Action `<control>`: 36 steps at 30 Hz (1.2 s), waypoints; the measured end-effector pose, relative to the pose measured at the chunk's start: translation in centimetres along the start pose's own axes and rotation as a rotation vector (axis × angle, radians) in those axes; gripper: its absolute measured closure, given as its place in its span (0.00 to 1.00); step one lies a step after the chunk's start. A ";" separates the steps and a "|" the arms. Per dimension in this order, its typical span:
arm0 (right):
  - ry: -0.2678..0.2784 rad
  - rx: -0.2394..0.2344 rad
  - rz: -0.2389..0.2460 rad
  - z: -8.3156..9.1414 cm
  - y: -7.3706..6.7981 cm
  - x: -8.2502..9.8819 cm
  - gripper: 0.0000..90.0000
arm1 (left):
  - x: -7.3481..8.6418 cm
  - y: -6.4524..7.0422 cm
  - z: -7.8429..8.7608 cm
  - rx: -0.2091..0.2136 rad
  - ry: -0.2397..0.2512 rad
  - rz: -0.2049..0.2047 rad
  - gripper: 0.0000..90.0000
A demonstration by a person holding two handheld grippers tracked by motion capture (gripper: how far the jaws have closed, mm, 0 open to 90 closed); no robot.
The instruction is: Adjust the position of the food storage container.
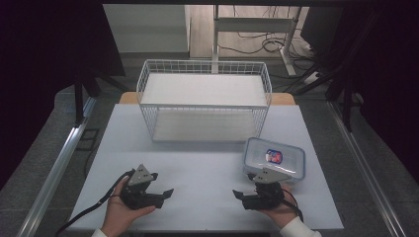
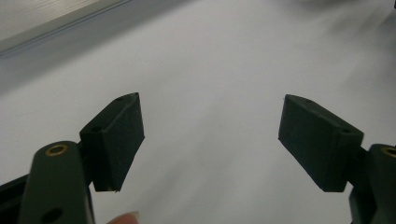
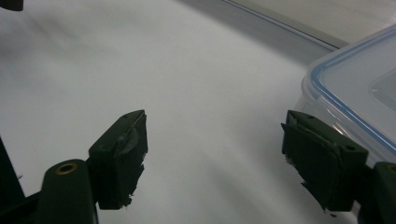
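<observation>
The left gripper (image 1: 165, 194) rests low over the white table top (image 1: 197, 168), held in the person's left hand (image 1: 121, 210), with its two black jaws spread wide and nothing between them. In the left gripper view its jaws stand far apart over bare white surface, and a fingertip (image 2: 125, 217) shows at the bottom edge beside the left jaw.

The right gripper (image 1: 238, 194) sits opposite, held in the right hand (image 1: 279, 212), its jaws likewise parted and empty. The two grippers point towards each other across a stretch of bare table.

Just beyond the right gripper and touching or almost touching its grey three-cornered plate (image 1: 269, 174) lies a clear rectangular plastic container with a blue-edged lid (image 1: 274, 157); a small red and blue item (image 1: 273, 156) shows through the lid. In the right gripper view the container (image 3: 359, 88) sits just beside the outer face of the right-hand jaw, outside the gap.

Farther ahead of both grippers, well apart from them, stands a white wire basket (image 1: 204, 101), upright.
</observation>
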State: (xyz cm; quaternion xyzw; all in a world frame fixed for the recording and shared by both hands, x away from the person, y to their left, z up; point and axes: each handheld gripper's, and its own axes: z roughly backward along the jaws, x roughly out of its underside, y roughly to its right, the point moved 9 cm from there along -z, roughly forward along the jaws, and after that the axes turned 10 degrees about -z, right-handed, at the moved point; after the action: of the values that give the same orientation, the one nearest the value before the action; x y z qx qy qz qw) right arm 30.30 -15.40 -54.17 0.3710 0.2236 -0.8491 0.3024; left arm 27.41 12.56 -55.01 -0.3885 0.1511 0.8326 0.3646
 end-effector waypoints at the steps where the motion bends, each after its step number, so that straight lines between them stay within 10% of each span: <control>1: 0.001 0.000 -0.005 0.1 0.1 0.0 0.26 | 0.0 0.0 0.0 0.001 0.000 0.000 0.25; 25: 0.009 0.007 0.001 0.8 0.9 -0.7 0.27 | 0.0 -0.7 0.1 -0.019 0.003 -0.028 0.25; 36: 0.010 0.009 -0.032 2.4 2.9 -3.9 0.34 | 0.1 -1.9 0.2 -0.040 0.009 -0.030 0.25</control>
State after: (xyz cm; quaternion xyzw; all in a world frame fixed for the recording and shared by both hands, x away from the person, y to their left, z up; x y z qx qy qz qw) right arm 33.18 -17.58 -50.17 0.3729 0.2272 -0.8530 0.2858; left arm 28.63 14.01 -54.94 -0.4017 0.1304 0.8282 0.3684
